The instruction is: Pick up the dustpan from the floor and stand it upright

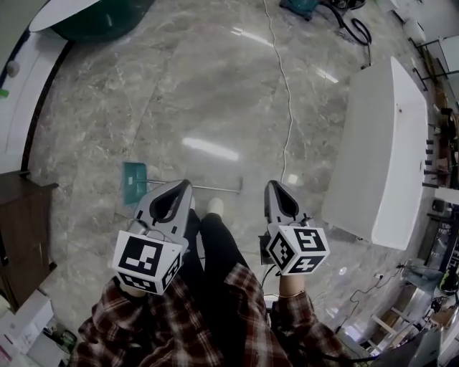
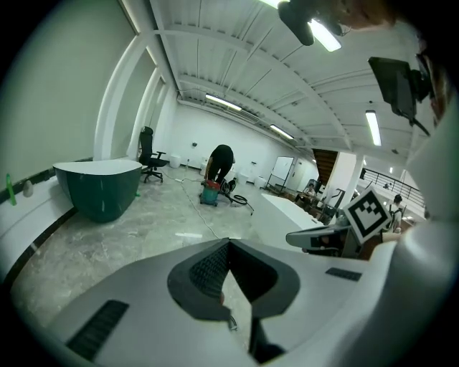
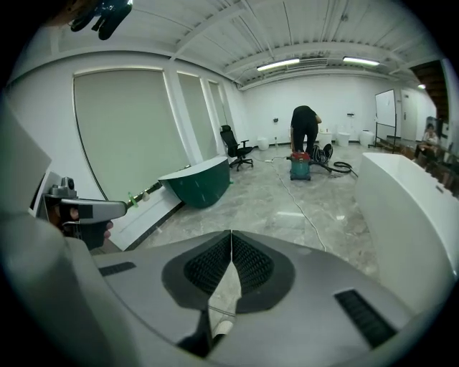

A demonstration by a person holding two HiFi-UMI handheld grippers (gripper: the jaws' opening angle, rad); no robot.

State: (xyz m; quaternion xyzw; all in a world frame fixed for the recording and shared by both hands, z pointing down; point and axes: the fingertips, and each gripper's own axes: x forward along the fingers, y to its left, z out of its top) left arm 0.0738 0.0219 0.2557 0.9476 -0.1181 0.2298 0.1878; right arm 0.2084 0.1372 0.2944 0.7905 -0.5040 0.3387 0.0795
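The dustpan lies flat on the marble floor in the head view, with its teal pan to the left and its thin metal handle running right. My left gripper hovers above the floor just right of the pan, over the handle's near end. Its jaws meet at the tips with nothing between them. My right gripper is held beyond the handle's far end, also shut and empty. Both point forward and downward. The person's legs and a white shoe stand between the grippers.
A white bathtub stands at the right and a dark green one at the far left. A white cable runs across the floor to a teal vacuum, where a person bends over. A dark wooden cabinet is at the left.
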